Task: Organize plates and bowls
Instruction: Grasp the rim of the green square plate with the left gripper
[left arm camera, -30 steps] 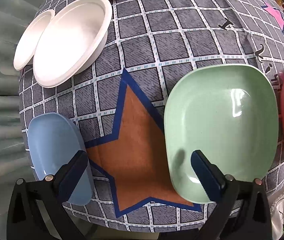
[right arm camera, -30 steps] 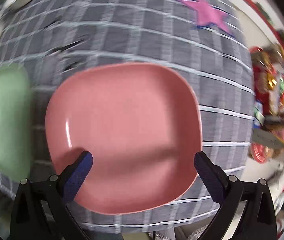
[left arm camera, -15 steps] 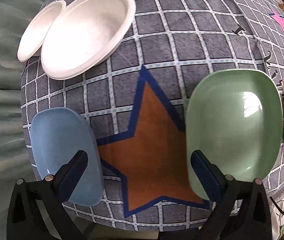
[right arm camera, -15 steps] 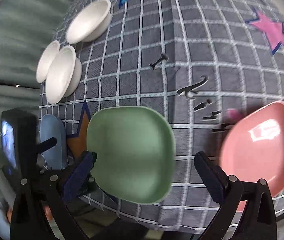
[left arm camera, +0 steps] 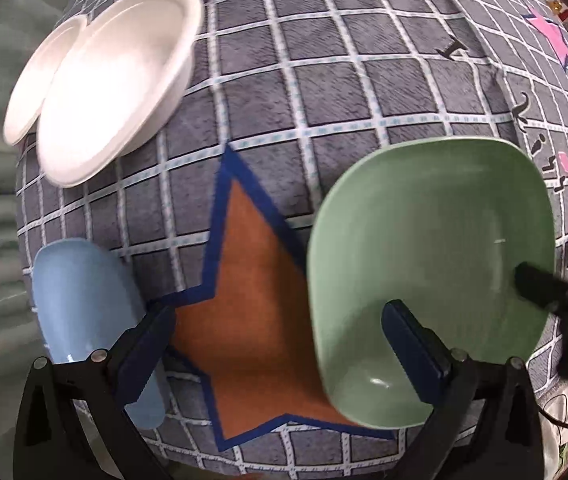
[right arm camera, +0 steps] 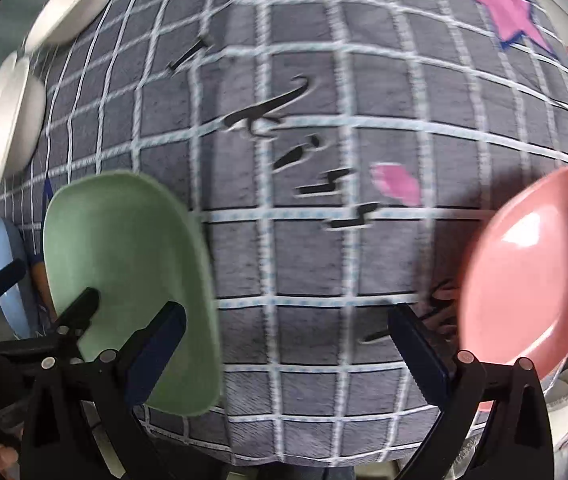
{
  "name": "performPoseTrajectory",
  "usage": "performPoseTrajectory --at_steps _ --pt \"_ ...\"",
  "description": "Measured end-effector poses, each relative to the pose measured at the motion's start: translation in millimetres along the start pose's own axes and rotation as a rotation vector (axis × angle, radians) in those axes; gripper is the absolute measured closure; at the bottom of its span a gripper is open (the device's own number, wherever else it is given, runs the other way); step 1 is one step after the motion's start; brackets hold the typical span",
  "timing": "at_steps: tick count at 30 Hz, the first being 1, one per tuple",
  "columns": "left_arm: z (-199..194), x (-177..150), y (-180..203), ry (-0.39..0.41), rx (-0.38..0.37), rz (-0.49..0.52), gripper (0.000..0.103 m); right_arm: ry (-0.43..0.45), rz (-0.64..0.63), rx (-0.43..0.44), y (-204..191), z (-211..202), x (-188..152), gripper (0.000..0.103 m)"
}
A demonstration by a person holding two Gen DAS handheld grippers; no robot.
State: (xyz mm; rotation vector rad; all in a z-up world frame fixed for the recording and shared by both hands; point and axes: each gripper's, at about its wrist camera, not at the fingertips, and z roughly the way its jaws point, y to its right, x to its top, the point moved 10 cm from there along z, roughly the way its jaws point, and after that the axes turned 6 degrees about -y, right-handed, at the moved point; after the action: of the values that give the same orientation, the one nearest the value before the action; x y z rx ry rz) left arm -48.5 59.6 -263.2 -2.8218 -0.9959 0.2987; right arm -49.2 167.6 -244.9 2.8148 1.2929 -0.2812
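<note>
Plates three (left arm camera: 432, 264), white bowls three (left arm camera: 120, 80)

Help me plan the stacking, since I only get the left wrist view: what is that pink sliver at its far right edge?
Observer: It is a pink plate, empty and glossy, near the right edge of the checked tablecloth.
Operator: Is the right claw holding it?
Observer: No. The right claw is open, with bare cloth between its fingers; the plate sits just outside its right finger.
Operator: Is anything between it and the green plate?
Observer: No dishes. Between it and the green plate there is only cloth, with black printed marks and a small pink patch.
</note>
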Motion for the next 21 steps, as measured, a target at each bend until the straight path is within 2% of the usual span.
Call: performPoseTrajectory --at_steps 1,2,6,8,10,11,12,13,14,15,18,21 --pt "-0.5 1.0 3.9 0.001 0.004 0.001 0.000 -0.007 -0.007 -0.035 2.4 8.9 15.4 0.001" --pt "-1.3 3.6 4.1 0.010 0.002 -0.005 0.000 -0.005 -0.007 -0.070 0.6 13.9 13.8 0.000" --pt "3.1 5.9 0.1 -0.008 -0.070 -0.041 0.005 -0.010 0.003 -0.083 -5.5 19.8 11.0 0.000" --pt "0.7 3.3 0.7 -0.007 -0.123 -0.044 0.022 -0.053 0.021 -0.069 -2.4 4.6 -13.3 0.002" --pt "-3.1 -0.7 5.1 -0.003 -0.149 -0.028 0.034 -0.029 -0.006 -0.066 5.5 -13.0 3.4 0.017" --pt "-7.5 -1.4 11.6 0.004 -0.151 -0.006 0.047 -0.013 -0.037 -0.065 -4.7 -19.5 10.4 0.032" --pt "-11.6 -4.8 21.1 0.006 -0.171 0.013 0.055 -0.004 -0.064 -0.057 -13.5 -28.5 17.0 0.051" --pt "-13.8 -4.3 33.6 0.000 -0.193 0.029 0.065 0.001 -0.098 -0.023 -33.7 -48.1 22.9 0.062" --pt "-15.3 -5.2 38.0 -0.011 -0.183 0.038 0.064 -0.007 -0.111 0.000 -48.4 -51.4 17.9 0.070" --pt "-16.4 -5.2 40.4 -0.014 -0.184 0.038 0.064 -0.015 -0.101 -0.012 -48.3 -55.2 26.0 0.071" --pt "-17.1 -11.3 42.2 -0.042 -0.203 0.040 0.064 -0.038 -0.078 0.013 -62.9 -62.6 17.5 0.071" --pt "-17.2 -25.0 35.6 -0.038 -0.187 0.055 0.064 -0.057 -0.094 0.002 -74.8 -72.5 11.5 0.071"
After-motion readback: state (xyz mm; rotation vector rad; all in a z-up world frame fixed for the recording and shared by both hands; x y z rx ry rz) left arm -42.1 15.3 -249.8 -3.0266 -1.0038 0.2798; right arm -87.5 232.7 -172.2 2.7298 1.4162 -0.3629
